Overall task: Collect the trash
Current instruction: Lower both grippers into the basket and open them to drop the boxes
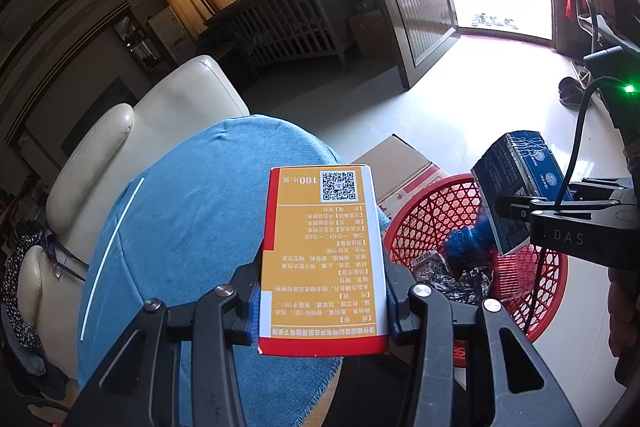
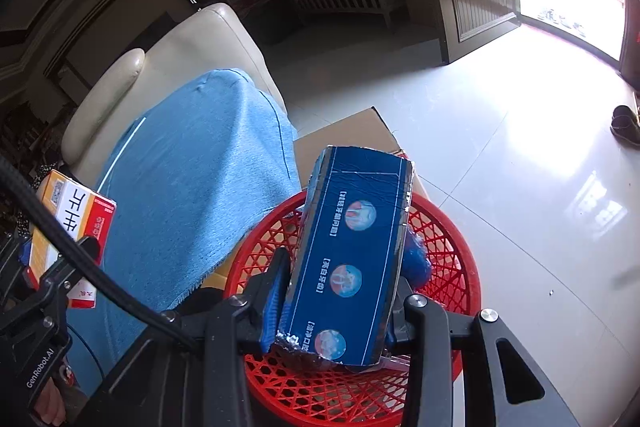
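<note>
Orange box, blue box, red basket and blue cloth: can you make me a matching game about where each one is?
Things:
1. orange box
2. blue box
3. red basket
4. blue cloth

Places:
A. on the floor, with trash inside
B. held in the right gripper, above the basket
C. spread over the table beside the cream sofa
D. held in the left gripper, above the cloth

Pairs: 1-D, 2-B, 3-A, 4-C
</note>
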Demonstrator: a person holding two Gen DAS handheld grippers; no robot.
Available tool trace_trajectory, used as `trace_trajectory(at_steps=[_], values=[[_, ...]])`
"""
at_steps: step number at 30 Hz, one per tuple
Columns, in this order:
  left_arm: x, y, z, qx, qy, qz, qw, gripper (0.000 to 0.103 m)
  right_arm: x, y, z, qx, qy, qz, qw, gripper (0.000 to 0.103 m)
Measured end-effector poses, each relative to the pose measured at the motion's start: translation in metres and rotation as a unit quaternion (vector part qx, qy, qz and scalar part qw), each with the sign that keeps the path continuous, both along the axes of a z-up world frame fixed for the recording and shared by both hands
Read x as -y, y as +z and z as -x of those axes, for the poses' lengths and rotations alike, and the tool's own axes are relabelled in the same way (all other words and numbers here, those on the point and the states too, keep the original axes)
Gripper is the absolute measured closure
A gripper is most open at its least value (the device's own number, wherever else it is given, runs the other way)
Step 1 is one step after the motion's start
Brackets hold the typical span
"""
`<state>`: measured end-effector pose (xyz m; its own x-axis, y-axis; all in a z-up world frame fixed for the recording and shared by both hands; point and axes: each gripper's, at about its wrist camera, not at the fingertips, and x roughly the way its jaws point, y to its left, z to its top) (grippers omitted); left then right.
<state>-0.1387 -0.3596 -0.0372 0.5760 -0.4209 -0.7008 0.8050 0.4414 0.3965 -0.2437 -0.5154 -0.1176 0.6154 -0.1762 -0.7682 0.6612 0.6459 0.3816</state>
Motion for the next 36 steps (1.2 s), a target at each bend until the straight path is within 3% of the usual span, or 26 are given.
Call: trace_trajectory(at_steps=[36], values=[[0.028,-0.018,0.002,-0.015,-0.018,-0.026,0.9994,0.055,0.014,-0.016,0.015,-0.010,-0.028,-0.019,0.999,0.061]])
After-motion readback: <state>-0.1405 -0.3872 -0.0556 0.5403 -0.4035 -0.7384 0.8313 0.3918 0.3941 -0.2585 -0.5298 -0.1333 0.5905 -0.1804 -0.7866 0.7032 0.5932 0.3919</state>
